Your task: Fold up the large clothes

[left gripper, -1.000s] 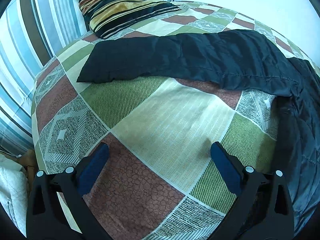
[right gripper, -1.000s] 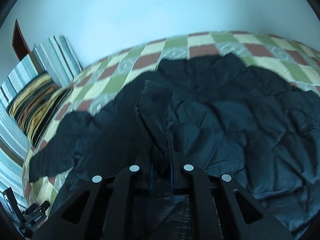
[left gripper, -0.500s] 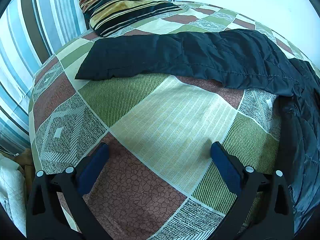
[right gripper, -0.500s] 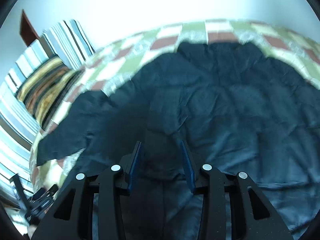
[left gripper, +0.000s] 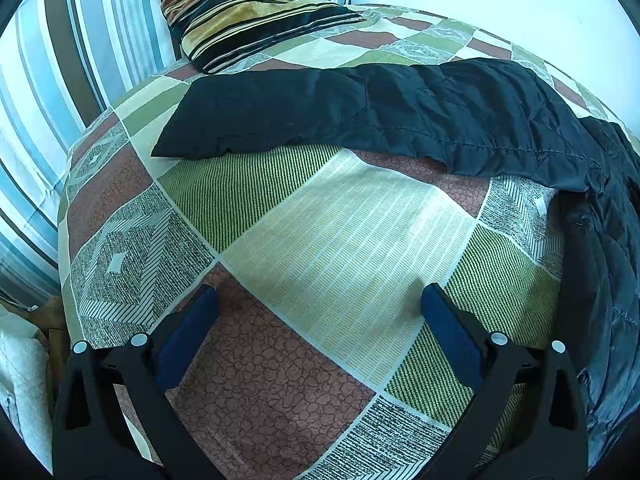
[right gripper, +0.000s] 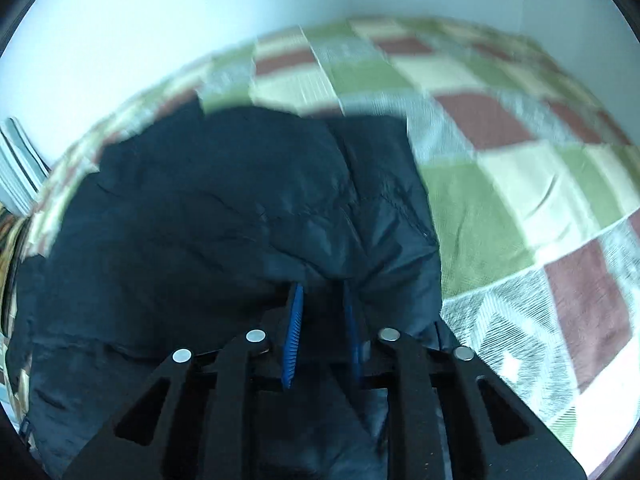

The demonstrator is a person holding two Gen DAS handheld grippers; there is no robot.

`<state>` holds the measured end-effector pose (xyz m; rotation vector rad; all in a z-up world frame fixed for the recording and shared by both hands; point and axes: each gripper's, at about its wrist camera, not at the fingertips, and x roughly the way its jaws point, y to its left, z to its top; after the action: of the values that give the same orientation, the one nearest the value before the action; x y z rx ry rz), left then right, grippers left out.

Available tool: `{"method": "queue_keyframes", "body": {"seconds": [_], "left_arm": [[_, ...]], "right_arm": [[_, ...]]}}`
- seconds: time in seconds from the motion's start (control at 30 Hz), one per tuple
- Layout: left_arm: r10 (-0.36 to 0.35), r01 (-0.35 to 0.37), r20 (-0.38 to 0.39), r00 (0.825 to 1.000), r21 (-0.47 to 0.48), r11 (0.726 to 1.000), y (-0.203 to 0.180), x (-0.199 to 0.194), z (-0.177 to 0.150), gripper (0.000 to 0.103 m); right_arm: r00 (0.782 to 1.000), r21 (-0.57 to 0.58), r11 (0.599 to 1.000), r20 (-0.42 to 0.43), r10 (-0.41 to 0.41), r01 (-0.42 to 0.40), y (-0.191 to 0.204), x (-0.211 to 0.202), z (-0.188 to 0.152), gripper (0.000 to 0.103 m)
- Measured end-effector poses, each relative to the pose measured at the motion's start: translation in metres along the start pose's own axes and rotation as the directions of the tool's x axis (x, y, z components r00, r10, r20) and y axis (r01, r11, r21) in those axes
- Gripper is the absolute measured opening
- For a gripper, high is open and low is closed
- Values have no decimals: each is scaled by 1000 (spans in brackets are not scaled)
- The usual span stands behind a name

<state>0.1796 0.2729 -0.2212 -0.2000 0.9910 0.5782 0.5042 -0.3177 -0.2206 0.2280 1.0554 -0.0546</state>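
Note:
A black quilted jacket (left gripper: 400, 112) lies spread on the bed, one sleeve stretched left across the patchwork bedspread (left gripper: 340, 248). My left gripper (left gripper: 320, 294) hovers open over bare bedspread in front of that sleeve, with nothing between its blue pads. In the right wrist view the jacket (right gripper: 200, 208) fills the left and middle, and its right edge borders the bedspread (right gripper: 500, 184). My right gripper (right gripper: 322, 286) sits near that edge with its jaws closing. A puckered bunch of black fabric is pinched between its pads.
A striped black and gold cushion (left gripper: 248, 4) rests at the head of the bed against blue striped pillows (left gripper: 60, 60). A pale wall (right gripper: 200, 20) runs behind the bed. The bed's left edge drops off near some white cloth (left gripper: 20, 380).
My right gripper let go of the fold it held, opened, swung right across the jacket to near its right edge, and narrowed on fabric there. The left gripper stayed put.

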Motion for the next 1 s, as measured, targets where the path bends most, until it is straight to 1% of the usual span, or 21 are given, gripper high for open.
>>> {"method": "queue_keyframes", "body": {"seconds": [0.07,0.13,0.2,0.27,0.3,0.37,0.47,0.5,0.53,0.67,0.77,0.83,0.87,0.93,1.0], "left_arm": [[5,-5,2,1000,2,1000,-1,0,-1,101],[7,-7,3,1000,2,1000,-1,1,-1,101],[9,-9,7,1000,1,1000,-1,1,-2,101],[11,-11,9,1000,1,1000,-2,2,-2,101],[11,-11,10,1000,1,1000,-2,2,-2,101],[6,-6,9,1000,-1,1000,-2,2,-1,101],[5,-5,9,1000,-3,1000,-3,3,-1,101],[6,-6,11,1000,-2,1000,-2,3,-1,101],[8,-8,12,1000,-1,1000,-3,3,-1,101],[7,-7,14,1000,-3,1000,-2,4,-2,101],[6,-6,15,1000,-3,1000,-2,4,-2,101],[7,-7,16,1000,-3,1000,-3,5,-1,101],[6,-6,16,1000,-3,1000,-2,4,-2,101],[7,-7,16,1000,-3,1000,-2,4,-2,101],[8,-8,18,1000,-2,1000,-2,5,-2,101]], "right_arm": [[1000,-31,999,23,-16,17,-2,10,-4,17],[999,-35,999,39,-30,32,-1,10,-2,17],[999,-30,999,48,-27,28,-1,8,-2,17],[998,-23,1000,59,-13,14,-5,4,-3,18],[998,-20,1000,70,-6,7,-6,0,-2,20],[995,-13,1000,101,-8,10,-4,-14,0,21],[986,17,999,162,-34,31,-7,-35,4,29],[983,26,999,175,-51,48,-9,-38,10,36],[982,30,998,179,-58,53,-10,-36,16,38],[979,40,996,185,-82,75,-13,-27,32,38],[983,40,994,145,-108,104,-13,-5,39,38],[986,24,990,88,-138,137,-12,17,37,39],[987,21,990,76,-142,141,-12,24,37,39],[987,29,990,81,-140,138,-13,26,36,39],[986,28,991,92,-137,135,-12,17,37,39]]}}
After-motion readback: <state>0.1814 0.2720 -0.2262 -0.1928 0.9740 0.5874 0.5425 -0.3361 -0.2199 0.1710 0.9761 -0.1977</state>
